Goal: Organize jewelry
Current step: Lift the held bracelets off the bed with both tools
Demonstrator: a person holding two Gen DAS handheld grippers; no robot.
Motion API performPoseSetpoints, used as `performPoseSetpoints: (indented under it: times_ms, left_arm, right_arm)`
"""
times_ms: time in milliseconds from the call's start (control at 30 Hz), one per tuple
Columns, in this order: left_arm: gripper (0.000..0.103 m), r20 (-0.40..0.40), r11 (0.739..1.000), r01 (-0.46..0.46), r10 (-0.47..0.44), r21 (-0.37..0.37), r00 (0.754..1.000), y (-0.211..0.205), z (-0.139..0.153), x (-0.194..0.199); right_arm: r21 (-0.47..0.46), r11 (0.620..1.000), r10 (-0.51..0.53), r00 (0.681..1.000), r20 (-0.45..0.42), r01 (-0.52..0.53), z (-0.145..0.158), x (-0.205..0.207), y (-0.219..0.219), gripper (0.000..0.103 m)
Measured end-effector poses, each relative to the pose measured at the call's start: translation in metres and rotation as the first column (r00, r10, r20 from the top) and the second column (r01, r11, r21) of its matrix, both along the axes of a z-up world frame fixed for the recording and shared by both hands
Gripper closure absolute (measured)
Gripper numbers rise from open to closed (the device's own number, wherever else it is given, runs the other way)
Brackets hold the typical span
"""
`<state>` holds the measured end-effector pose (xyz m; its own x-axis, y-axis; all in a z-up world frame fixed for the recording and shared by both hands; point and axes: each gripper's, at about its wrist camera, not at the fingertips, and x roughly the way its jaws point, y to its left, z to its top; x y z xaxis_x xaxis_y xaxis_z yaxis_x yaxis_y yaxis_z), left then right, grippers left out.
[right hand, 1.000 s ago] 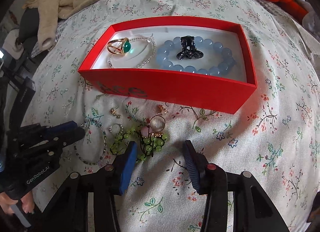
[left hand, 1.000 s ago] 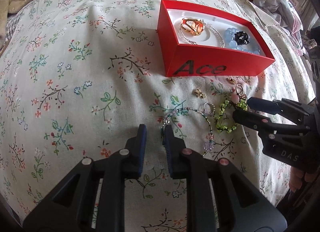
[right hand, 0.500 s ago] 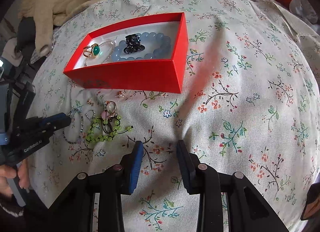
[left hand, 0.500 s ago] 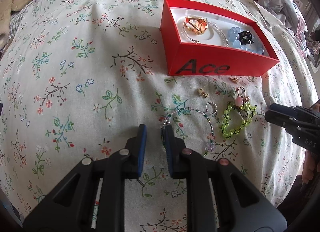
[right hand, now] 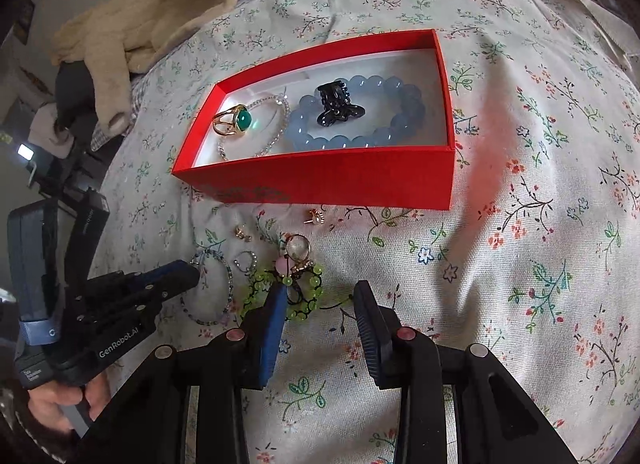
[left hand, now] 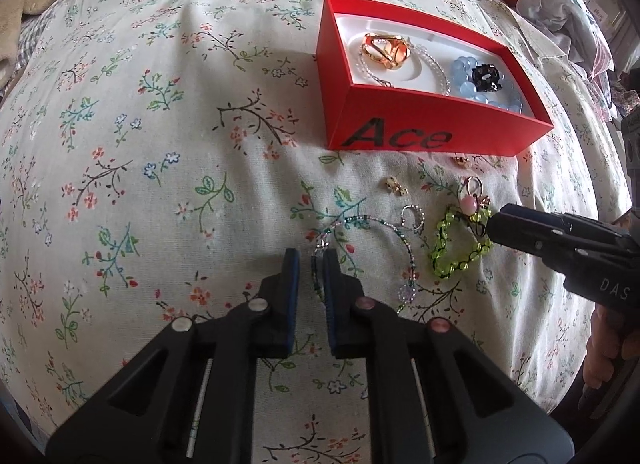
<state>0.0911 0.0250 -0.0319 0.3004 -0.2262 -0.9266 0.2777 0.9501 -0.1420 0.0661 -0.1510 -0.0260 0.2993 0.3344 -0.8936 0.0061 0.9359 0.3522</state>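
the red box is sitting on the floral bedspread, its near wall showing "ace" in black letters, legible in the left wrist view. inside it are lying a gold ring with a green stone, a thin clear-bead bracelet, a pale blue bead bracelet and a black claw clip. loose on the cloth in front of the box are lying two small gold earrings, a small wire ring, a thin beaded bracelet and a green bead bracelet with a pink bead and a gold ring.

the left gripper, marked "genrobot.ai" on its side, has just been closing and is standing narrow, with the thin beaded bracelet's near end in the slim gap; whether the pads are pinching it i cannot tell. the right gripper, marked "das", has just been closing too, standing partly apart with nothing pressed between, its left finger over the green bead bracelet.
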Motion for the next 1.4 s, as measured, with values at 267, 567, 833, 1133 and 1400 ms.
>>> performPoseSetpoints:
  times_ms: [267,567,833,1133,1400]
  left_arm:
    - [0.099,-0.014,0.999,-0.028,0.028,-0.024,1.000,0.006,0.004,-0.006]
    - [0.100,0.050,0.994,0.000,0.006,-0.110,0.999,0.000,0.046,-0.017]
    - [0.100,0.101,0.986,0.034,-0.018,-0.163,0.995,-0.015,0.072,-0.027]
    - [0.099,0.074,0.982,0.066,-0.054,-0.176,0.996,-0.035,0.065,-0.027]
    - [0.099,0.041,0.996,0.033,-0.030,-0.080,0.999,-0.029,0.044,-0.016]
  right_arm:
    - [-0.012,1.000,0.006,1.000,-0.030,-0.006,0.000,-0.009,-0.019,0.096]
    - [0.025,1.000,-0.011,0.998,0.056,0.010,0.040,-0.035,-0.046,0.096]
    - [0.111,0.994,-0.020,0.982,0.185,0.000,0.090,-0.056,-0.059,0.096]
    - [0.093,0.996,0.001,0.985,0.170,-0.017,0.093,-0.062,-0.064,0.096]
    - [-0.099,0.994,-0.045,0.998,-0.045,0.040,0.026,-0.049,-0.083,0.096]
